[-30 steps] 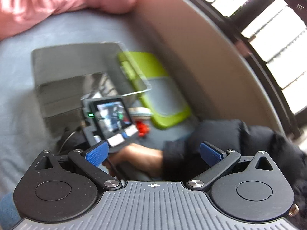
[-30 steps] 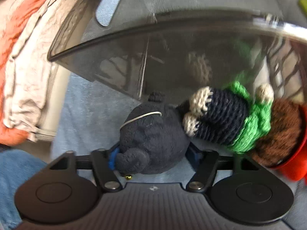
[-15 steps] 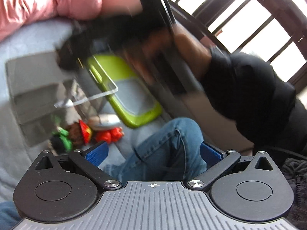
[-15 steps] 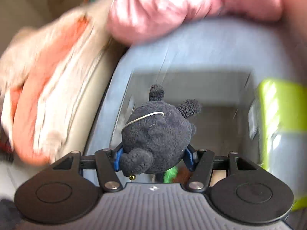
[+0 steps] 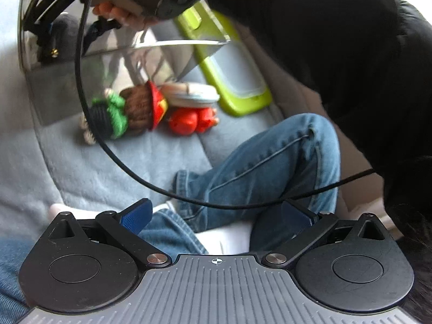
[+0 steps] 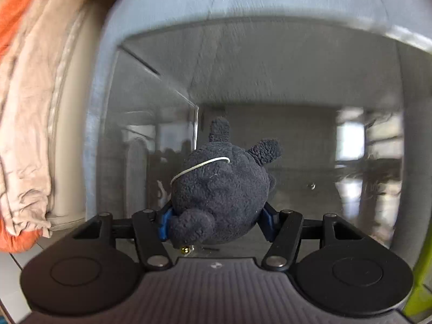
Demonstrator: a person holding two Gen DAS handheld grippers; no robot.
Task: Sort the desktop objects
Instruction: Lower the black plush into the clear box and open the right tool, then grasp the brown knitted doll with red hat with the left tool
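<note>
The right claw (image 6: 216,224) grips a dark plush (image 6: 220,189), held over the clear bin (image 6: 270,86). The left claw (image 5: 214,216) is wide, holding nothing, above a jeans leg (image 5: 270,156). Farther off, a knitted doll (image 5: 127,113) and red toy (image 5: 193,120) lie on the grey blanket (image 5: 121,167) beside a green lid (image 5: 237,81).

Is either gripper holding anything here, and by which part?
The right gripper grips the dark plush toy across its round body, over the clear bin. The left gripper is open, empty.
</note>
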